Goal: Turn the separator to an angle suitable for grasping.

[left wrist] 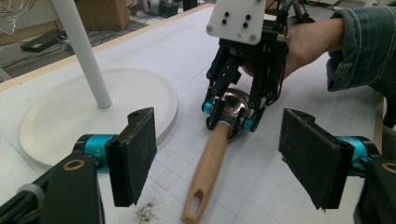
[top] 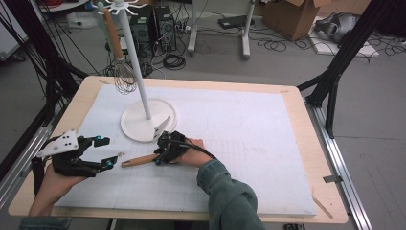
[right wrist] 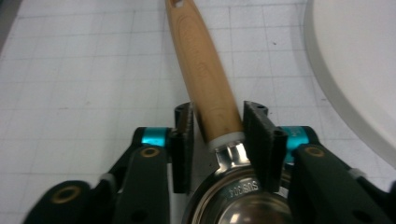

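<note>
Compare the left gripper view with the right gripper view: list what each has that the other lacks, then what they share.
Left gripper view: the white stand pole, the right hand-held gripper seen from outside, and the person's denim sleeve. Right gripper view: stamped lettering on the bowl of the wooden-handled steel ladle, close between its jaws. Shared: that ladle, the round white stand base and the gridded white mat.

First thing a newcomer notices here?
The right hand-held gripper straddles a wooden-handled metal scoop lying on the white mat beside the round stand base. A whisk hangs from the stand's top, and the left hand-held gripper waits open near the handle's end.
</note>
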Demonstrator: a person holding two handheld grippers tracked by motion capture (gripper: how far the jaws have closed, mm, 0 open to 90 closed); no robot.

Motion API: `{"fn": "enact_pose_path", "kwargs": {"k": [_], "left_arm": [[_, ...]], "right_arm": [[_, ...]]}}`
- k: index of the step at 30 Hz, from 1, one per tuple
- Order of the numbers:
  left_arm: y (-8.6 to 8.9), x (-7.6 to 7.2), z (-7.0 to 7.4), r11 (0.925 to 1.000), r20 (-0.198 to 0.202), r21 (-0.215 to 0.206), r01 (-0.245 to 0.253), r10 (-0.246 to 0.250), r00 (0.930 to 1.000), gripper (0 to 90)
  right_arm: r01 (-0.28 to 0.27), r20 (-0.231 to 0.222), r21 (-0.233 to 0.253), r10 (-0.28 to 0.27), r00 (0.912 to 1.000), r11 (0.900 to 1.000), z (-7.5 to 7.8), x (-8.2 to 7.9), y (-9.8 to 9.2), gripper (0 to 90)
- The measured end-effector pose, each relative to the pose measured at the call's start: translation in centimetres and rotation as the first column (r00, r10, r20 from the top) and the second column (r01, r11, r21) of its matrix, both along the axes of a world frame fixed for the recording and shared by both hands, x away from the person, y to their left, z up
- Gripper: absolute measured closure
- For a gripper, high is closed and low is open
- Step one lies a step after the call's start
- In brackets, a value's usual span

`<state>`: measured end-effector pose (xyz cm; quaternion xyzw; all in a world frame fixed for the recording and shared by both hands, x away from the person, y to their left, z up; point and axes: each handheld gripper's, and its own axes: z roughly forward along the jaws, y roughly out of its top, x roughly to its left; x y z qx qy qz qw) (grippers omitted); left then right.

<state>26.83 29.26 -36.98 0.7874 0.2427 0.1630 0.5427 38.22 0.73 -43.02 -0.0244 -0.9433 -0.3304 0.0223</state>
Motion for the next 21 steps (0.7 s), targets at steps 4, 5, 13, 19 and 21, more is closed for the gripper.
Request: {"fn": "enact_pose_path", "kwargs": {"k": [4, 5, 13, 19, 21], "left_arm": [[0.04, 0.01, 0.01, 1.0, 0.001, -0.002, 0.0, 0.0, 1.0, 28.1], [0.06, 0.01, 0.01, 1.0, -0.001, -0.005, 0.0, 0.0, 1.0, 28.0], [0.07, -0.04, 0.09, 1.0, 0.004, -0.004, 0.001, -0.001, 1.0, 28.1], [0.17, -0.01, 0.06, 1.0, 0.001, -0.005, -0.002, 0.002, 1.0, 28.0], [0.17, -0.01, 0.07, 1.0, 0.001, -0.007, -0.002, 0.002, 1.0, 28.0]], "right_arm": [[-0.007, 0.007, -0.011, 0.007, 0.9999, 1.0, -0.13, 0.06, 0.37, 63.5], [0.0, 0.002, -0.013, 0.001, 1.0, 1.0, -0.11, 0.11, 0.35, 64.2], [-0.018, -0.009, -0.044, 0.018, 0.9998, 0.999, 0.46, -0.11, 0.44, 67.9], [-0.017, -0.007, -0.044, 0.017, 0.9998, 0.999, 0.14, 0.04, 0.5, 66.3], [-0.015, -0.006, -0.045, 0.015, 0.9999, 0.999, 0.16, 0.0, 0.51, 66.6]]}}
